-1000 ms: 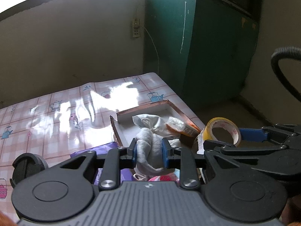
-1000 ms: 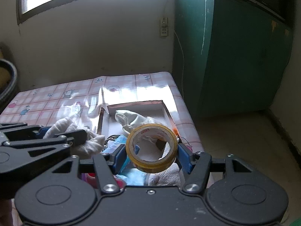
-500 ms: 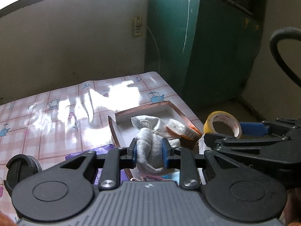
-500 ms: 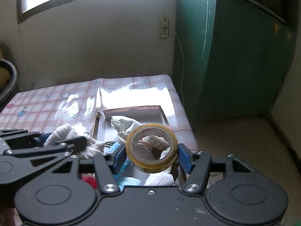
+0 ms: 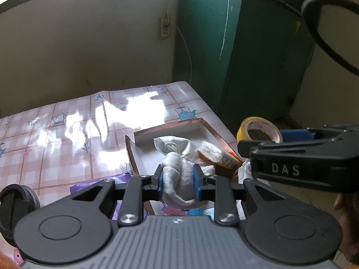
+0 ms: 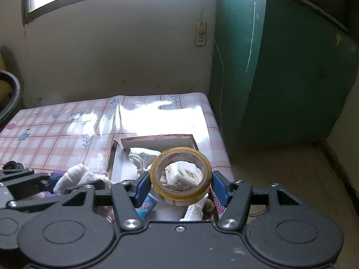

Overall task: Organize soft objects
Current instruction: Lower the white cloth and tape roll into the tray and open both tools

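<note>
My left gripper (image 5: 177,180) is shut on a bunched white cloth (image 5: 178,185), held above the near end of a shallow cardboard box (image 5: 170,129) on the table. The right gripper (image 6: 180,185) is shut on a yellow tape roll (image 6: 157,183), its blue pads pressing both sides; that roll (image 5: 244,127) also shows at the right of the left wrist view. Inside the box lie another white cloth (image 5: 172,142), a clear packet (image 5: 211,151) with an orange one beside it, and a white wrapped block (image 6: 182,174) seen through the roll. The held cloth (image 6: 74,176) appears left in the right wrist view.
A pink checked tablecloth (image 6: 67,134) covers the table (image 5: 67,134), which ends at the right beside a green cabinet (image 6: 280,78). A purple packet (image 5: 116,178) and a black round lid (image 5: 15,204) lie left of the box. A blue patterned packet (image 6: 148,206) sits near the box's near end.
Both grippers have drawn back a little from the box, the right one more, each keeping hold of its load. The table looks slightly farther off in both views.
</note>
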Motion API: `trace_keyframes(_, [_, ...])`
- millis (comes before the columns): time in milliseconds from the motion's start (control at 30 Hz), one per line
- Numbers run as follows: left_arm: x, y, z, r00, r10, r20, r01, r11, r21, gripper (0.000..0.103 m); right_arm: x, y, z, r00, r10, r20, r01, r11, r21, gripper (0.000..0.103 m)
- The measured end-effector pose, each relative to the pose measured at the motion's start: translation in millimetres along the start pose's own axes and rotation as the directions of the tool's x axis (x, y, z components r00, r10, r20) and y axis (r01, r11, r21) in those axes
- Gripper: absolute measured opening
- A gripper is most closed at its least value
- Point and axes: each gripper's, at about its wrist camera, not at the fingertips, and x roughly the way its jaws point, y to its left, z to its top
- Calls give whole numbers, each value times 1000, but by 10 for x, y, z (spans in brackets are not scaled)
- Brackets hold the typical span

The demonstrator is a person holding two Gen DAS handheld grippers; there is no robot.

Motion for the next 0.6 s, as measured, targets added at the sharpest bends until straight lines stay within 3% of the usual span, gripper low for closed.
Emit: trace_keyframes(600, [228,-49,45,1000,0,-29,0,1000,-1,27,280,-49,175,998,55,-29,-55,998,10,72])
